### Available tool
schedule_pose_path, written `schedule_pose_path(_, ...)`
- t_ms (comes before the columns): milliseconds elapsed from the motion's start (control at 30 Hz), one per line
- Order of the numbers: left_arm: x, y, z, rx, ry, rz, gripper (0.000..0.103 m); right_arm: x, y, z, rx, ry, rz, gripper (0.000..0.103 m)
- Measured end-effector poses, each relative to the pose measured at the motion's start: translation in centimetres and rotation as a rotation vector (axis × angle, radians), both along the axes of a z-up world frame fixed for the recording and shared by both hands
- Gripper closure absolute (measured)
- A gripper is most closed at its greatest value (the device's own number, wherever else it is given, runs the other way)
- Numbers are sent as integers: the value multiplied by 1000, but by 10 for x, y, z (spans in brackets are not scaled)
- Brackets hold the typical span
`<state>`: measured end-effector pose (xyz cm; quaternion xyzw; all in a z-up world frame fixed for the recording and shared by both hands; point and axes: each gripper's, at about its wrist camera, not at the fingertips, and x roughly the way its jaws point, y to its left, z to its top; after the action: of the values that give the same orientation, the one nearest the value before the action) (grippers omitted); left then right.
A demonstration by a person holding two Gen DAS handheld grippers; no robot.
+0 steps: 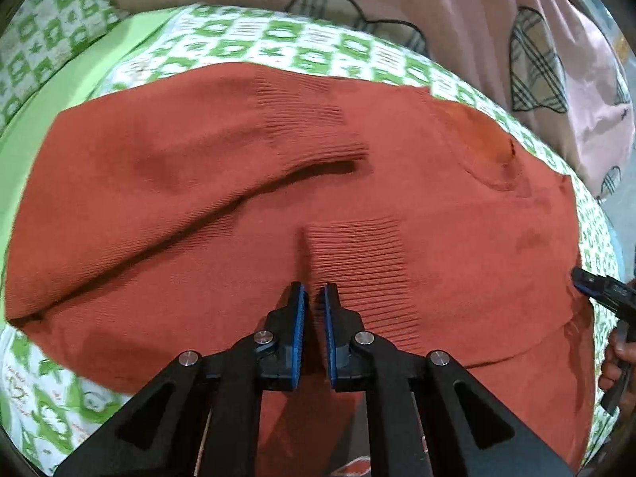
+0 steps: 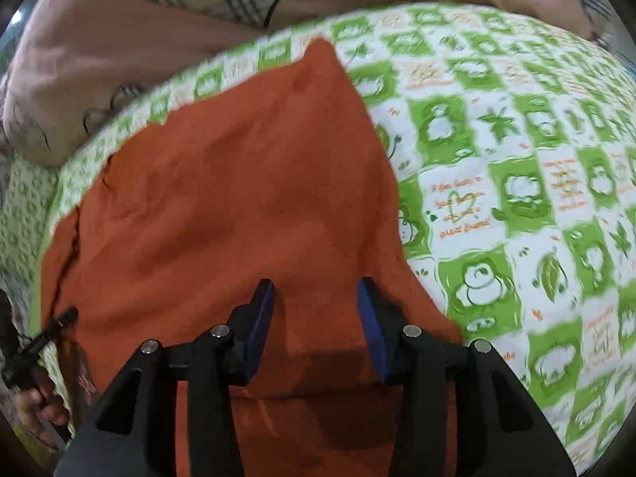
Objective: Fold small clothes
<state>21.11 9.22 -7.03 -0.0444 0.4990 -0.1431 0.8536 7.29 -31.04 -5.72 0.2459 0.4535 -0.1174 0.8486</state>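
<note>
On the bed lies the sweater (image 1: 278, 206), rust-red knit, spread flat over the green-and-white sheet (image 1: 246, 43). Both sleeves are folded in across the body: one sleeve comes in from the left, its ribbed cuff (image 1: 310, 119) ending near the middle, and the other cuff (image 1: 361, 274) lies nearer to me, just past my left tongs (image 1: 315, 298).

My left tongs hover over the near middle of the sweater with the blue pads almost together, only a narrow gap between them, and nothing held in that gap. Whether the tips touch the knit I cannot tell.

My right tongs (image 2: 316, 298) stand wide apart over the right part of the sweater (image 2: 238, 198), close to its near edge, with no cloth between the pads. From the left view the right tongs (image 1: 596, 284) show at the sweater's right edge, and my right hand (image 1: 616, 357) grips the handle behind them. From the right view my left hand (image 2: 35, 401) shows at the far left, holding its tool.

A pink blanket (image 1: 497, 20) with plaid patches lies bunched along the far side of the bed, just beyond the sweater. To the right, the sheet (image 2: 516, 198) shows its cartoon squares.
</note>
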Motion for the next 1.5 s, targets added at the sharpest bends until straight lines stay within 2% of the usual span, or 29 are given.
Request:
schedule_pose_path(67, -5, 12, 6, 24, -5, 20, 95, -5, 6, 11, 12, -10, 17, 58)
schedule_pose_path(133, -12, 23, 15, 26, -18, 29, 95, -13, 19, 25, 29, -59, 57, 58)
schedule_pose_path(200, -16, 27, 26, 52, -45, 35, 89, -20, 33, 34, 39, -83, 87, 57)
schedule_pose_path(267, -15, 25, 36, 79, -70, 24, 62, -27, 46, 36, 64, -103, 118, 57)
schedule_pose_path(333, -8, 18, 43, 118, -99, 10, 44, -29, 61, 36, 86, -107, 146, 57)
schedule_pose_path(367, -4, 14, 46, 131, -115, -1, 41, -31, 69, 36, 100, -107, 161, 57)
schedule_pose_path(433, 7, 4, 48, 154, -126, -22, 36, -30, 80, 36, 116, -98, 179, 57)
schedule_pose_path(533, 26, -11, 44, 202, -138, -43, 36, -20, 95, 36, 137, -89, 195, 57)
schedule_pose_path(700, 62, -30, 16, 318, -108, -69, 34, -17, 106, 38, 150, -82, 199, 57)
schedule_pose_path(767, 69, -30, 8, 332, -104, -76, 30, -18, 105, 39, 153, -79, 190, 57)
schedule_pose_path(800, 70, -28, 7, 323, -110, -76, 30, -19, 104, 39, 153, -78, 183, 57)
schedule_pose_path(833, 72, -26, 8, 303, -113, -76, 40, -19, 103, 39, 152, -76, 176, 57)
schedule_pose_path(867, 74, -22, 10, 274, -111, -70, 62, -21, 101, 39, 152, -76, 168, 57)
schedule_pose_path(933, 77, -12, 15, 224, -93, -39, 90, -23, 98, 39, 150, -77, 155, 57)
schedule_pose_path(967, 79, -6, 20, 179, -89, -23, 97, -24, 96, 38, 152, -79, 147, 57)
schedule_pose_path(1067, 68, 5, 45, 84, -115, 1, 100, -27, 93, 38, 153, -86, 136, 57)
schedule_pose_path(1167, 46, -6, 79, -16, -160, -15, 100, -29, 92, 41, 156, -102, 142, 57)
schedule_pose_path(1267, 18, -45, 104, -106, -190, -87, 100, -33, 89, 43, 162, -118, 135, 57)
schedule_pose_path(1333, 4, -78, 110, -142, -191, -149, 100, -39, 83, 44, 167, -105, 120, 57)
schedule_pose_path(1500, -18, -172, 93, -201, -149, -297, 100, -57, 62, 48, 143, -104, 64, 57)
